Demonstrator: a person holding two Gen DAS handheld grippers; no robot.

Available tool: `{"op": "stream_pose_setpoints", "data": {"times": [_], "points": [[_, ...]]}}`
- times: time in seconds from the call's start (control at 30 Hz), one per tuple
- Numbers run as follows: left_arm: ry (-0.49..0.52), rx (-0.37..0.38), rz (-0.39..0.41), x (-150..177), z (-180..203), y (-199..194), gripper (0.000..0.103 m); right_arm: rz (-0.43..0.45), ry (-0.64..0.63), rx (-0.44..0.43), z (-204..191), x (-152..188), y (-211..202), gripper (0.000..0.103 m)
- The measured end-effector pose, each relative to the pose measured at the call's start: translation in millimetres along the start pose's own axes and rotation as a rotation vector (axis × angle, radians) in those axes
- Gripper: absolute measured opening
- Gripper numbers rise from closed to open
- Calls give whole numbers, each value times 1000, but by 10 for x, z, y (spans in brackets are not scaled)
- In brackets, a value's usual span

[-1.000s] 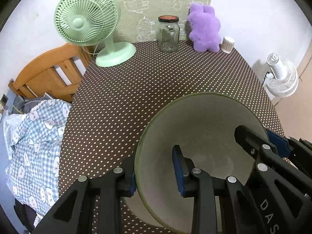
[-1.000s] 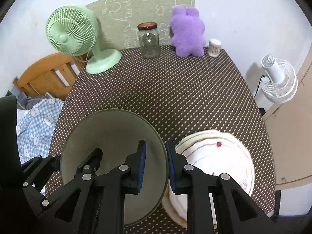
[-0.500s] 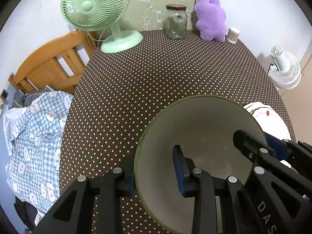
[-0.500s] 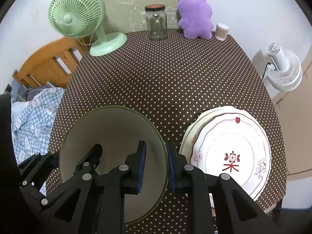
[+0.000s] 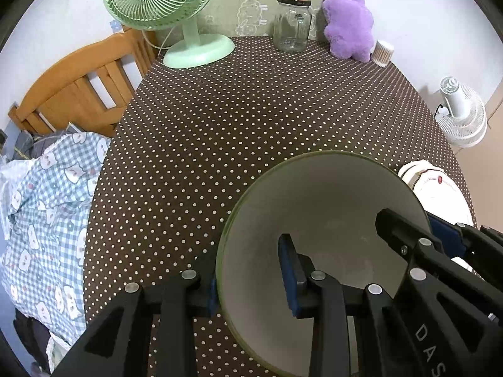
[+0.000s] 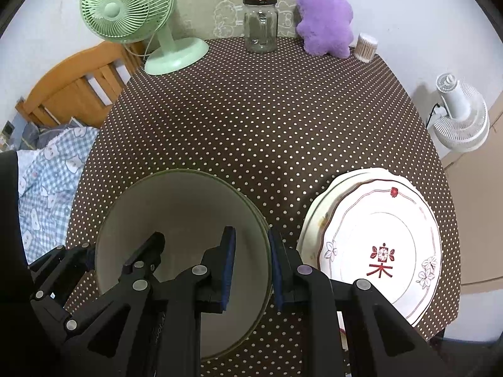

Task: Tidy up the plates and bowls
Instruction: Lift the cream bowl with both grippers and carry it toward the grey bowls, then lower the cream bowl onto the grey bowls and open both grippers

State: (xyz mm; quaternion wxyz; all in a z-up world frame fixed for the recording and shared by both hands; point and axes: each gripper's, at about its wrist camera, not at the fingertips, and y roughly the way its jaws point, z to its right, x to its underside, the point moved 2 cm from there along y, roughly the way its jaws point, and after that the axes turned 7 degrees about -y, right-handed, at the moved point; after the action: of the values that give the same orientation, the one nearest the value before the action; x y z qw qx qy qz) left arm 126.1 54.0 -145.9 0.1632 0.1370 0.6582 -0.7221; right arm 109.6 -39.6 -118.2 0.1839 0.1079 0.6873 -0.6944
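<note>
A wide, pale bowl with a green rim (image 5: 330, 204) hangs just above the dotted tablecloth, held from both sides. My left gripper (image 5: 250, 270) is shut on the bowl's left rim, one pad inside and one outside. My right gripper (image 6: 251, 245) is shut on the bowl's (image 6: 182, 207) right rim in the same way; it also shows in the left wrist view as the right gripper (image 5: 430, 245). A stack of white plates (image 6: 377, 245) with red flower patterns lies right of the bowl, close to it but apart; its edge, the plates (image 5: 433, 185), peeks out behind the bowl.
At the table's far edge stand a green desk fan (image 6: 151, 31), a glass jar (image 6: 260, 25), a purple plush toy (image 6: 325, 19) and a small cotton-swab tub (image 6: 365, 47). A wooden chair (image 5: 78, 91) with checked cloth is at left. A white floor fan (image 6: 459, 116) stands right.
Both grippers have sunk toward the table with the bowl still held. The plate stack has come more fully into view on the right.
</note>
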Motion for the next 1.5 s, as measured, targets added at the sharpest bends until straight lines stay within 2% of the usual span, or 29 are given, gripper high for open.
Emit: {"op": "stream_pose_setpoints", "data": {"times": [0.13,0.5,0.67,0.8,0.87,0.9,1.0,1.07,1.3,1.43,1.5], "points": [[-10,30,-22,26,-26,83,30,-2,-11,33,-1,16,31,25],[11,27,21,53,4,96,30,4,3,40,18,41,120,27],[10,39,32,74,25,105,39,20,8,34,34,70,135,27],[11,78,13,78,28,91,48,20,16,-8,44,72,131,38],[12,92,11,80,30,74,59,18,11,-25,33,68,113,44],[15,105,13,84,30,53,63,19,11,-33,30,67,99,51],[23,126,22,84,12,-22,71,37,12,-39,49,71,19,61],[19,136,23,73,-26,-65,80,46,21,-46,80,82,-32,67],[54,161,35,70,-43,-215,88,83,74,-67,185,176,-229,82],[60,160,-15,93,-10,-226,89,96,83,-88,236,214,-275,87],[50,152,-7,100,-19,-229,89,90,96,-93,281,233,-263,87]]}}
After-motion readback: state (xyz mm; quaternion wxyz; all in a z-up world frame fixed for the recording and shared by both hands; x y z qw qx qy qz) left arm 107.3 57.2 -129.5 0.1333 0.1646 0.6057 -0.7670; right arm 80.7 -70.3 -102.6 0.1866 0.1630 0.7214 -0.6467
